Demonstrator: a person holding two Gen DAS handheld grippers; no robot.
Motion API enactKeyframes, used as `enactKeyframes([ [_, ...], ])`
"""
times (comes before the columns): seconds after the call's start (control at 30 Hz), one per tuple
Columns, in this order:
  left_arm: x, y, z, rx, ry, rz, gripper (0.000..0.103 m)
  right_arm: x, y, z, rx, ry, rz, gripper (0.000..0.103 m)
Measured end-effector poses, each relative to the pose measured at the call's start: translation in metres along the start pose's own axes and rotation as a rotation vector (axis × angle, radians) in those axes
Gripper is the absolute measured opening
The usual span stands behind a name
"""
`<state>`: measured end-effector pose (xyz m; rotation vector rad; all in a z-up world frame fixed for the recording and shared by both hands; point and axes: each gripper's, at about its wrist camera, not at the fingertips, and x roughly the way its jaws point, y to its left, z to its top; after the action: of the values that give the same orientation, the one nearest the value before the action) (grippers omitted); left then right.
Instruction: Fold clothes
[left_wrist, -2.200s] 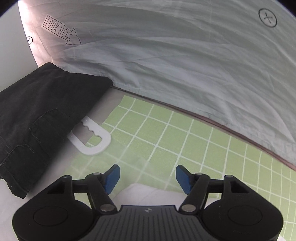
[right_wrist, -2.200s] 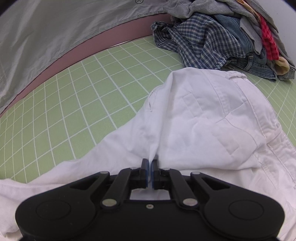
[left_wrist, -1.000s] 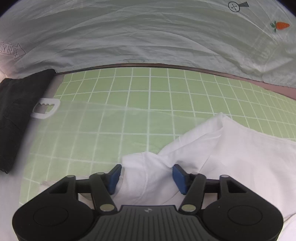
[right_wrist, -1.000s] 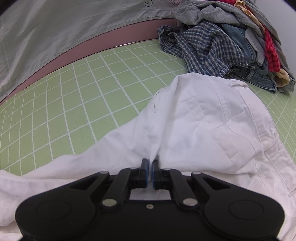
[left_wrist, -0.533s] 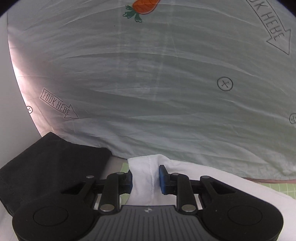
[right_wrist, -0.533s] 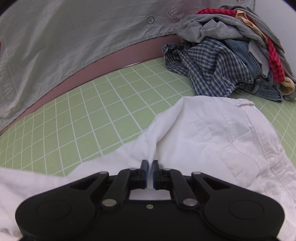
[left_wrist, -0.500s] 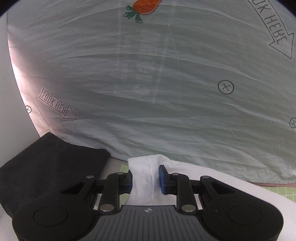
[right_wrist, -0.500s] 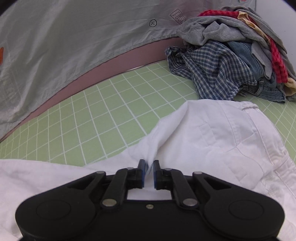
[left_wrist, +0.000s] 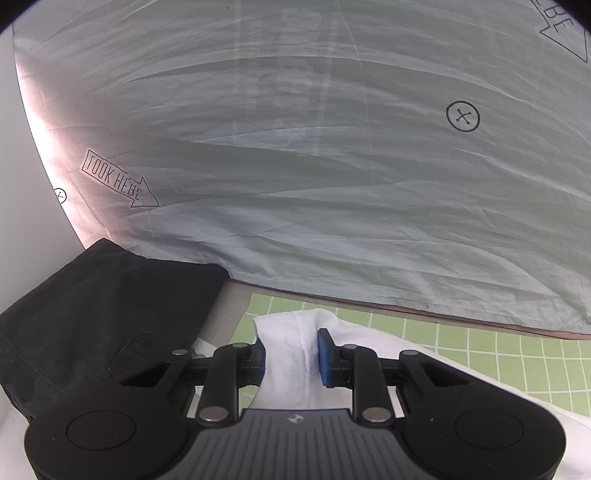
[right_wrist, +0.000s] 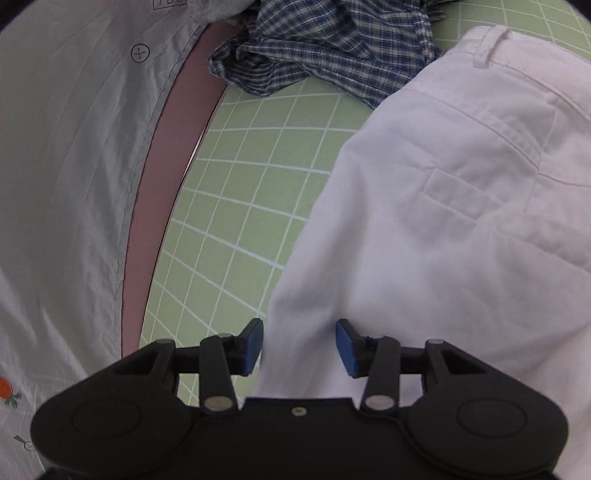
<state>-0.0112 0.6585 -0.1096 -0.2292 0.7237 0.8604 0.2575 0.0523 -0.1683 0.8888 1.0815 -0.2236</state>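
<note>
Nearest in the left wrist view, the left hand-held gripper (left_wrist: 290, 354) is closed on a bunched hem of the white trousers (left_wrist: 295, 354), with a seam running between its pads. In the right wrist view, the right hand-held gripper (right_wrist: 299, 345) stands open, its pads apart over the cloth without pinching it. The trousers lie spread on the green grid mat (right_wrist: 236, 206). I judge the cotton soft, light and limp, so seams and the waistband give the firmest hold. Only the left view shows the black garment (left_wrist: 96, 317) at far left; only the right view shows the checked shirt (right_wrist: 325, 40) beyond.
</note>
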Motion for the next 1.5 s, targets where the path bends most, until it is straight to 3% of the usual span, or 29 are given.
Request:
enactKeyframes([
  [0.07,0.001,0.0,0.004,-0.007,-0.005,-0.002,0.026,0.003,0.01,0.007,-0.018,-0.004,0.01,0.008],
  [0.2,0.015,-0.009,0.018,0.001,-0.047,0.006,0.027,0.002,0.039,0.029,-0.085,-0.075,0.043,0.005],
  [0.27,0.028,-0.012,0.023,-0.059,-0.058,0.001,0.033,0.007,0.046,0.045,-0.058,-0.103,0.106,0.006],
  [0.33,0.035,-0.012,0.025,-0.118,-0.036,0.005,0.039,0.014,0.051,0.055,-0.039,-0.108,0.138,0.012],
  [0.37,0.037,-0.01,0.025,-0.145,-0.017,0.008,0.044,0.018,0.052,0.059,-0.032,-0.104,0.143,0.024],
  [0.4,0.037,-0.008,0.025,-0.172,-0.004,0.009,0.053,0.02,0.054,0.061,-0.039,-0.105,0.147,0.044],
  [0.47,0.026,0.002,0.013,-0.206,-0.015,-0.001,0.071,0.006,0.061,0.052,-0.155,-0.158,0.148,0.054],
  [0.57,0.008,0.016,-0.014,-0.218,0.054,0.06,0.073,-0.017,0.069,0.032,-0.362,-0.23,0.113,0.071],
  [0.67,-0.01,0.029,-0.05,-0.229,0.134,0.139,0.074,-0.037,0.063,0.001,-0.586,-0.26,0.046,0.073],
  [0.77,-0.023,0.039,-0.087,-0.262,0.211,0.196,0.075,-0.05,0.046,-0.029,-0.72,-0.238,0.007,0.073],
  [0.9,-0.029,0.043,-0.122,-0.347,0.274,0.248,0.076,-0.056,0.019,-0.057,-0.769,-0.192,-0.034,0.074],
  [1.07,-0.032,0.048,-0.133,-0.454,0.251,0.25,0.077,-0.059,0.002,-0.077,-0.773,-0.157,-0.066,0.074],
  [1.13,-0.03,0.046,-0.129,-0.432,0.233,0.24,0.072,-0.061,0.001,-0.082,-0.794,-0.155,-0.072,0.074],
  [1.17,-0.029,0.044,-0.127,-0.421,0.224,0.234,0.053,-0.061,0.001,-0.083,-0.813,-0.157,-0.082,0.074],
  [1.2,-0.028,0.043,-0.125,-0.408,0.216,0.232,0.02,-0.061,0.001,-0.084,-0.83,-0.16,-0.09,0.074],
  [1.23,-0.028,0.042,-0.123,-0.387,0.217,0.243,0.002,-0.063,0.0,-0.084,-0.836,-0.164,-0.093,0.074],
  [1.37,-0.034,0.059,-0.119,-0.439,0.179,0.23,0.003,-0.072,-0.003,-0.082,-0.861,-0.184,-0.107,0.073],
  [1.5,-0.033,0.078,-0.122,-0.479,0.18,0.28,0.003,-0.081,-0.006,-0.08,-0.887,-0.203,-0.121,0.071],
])
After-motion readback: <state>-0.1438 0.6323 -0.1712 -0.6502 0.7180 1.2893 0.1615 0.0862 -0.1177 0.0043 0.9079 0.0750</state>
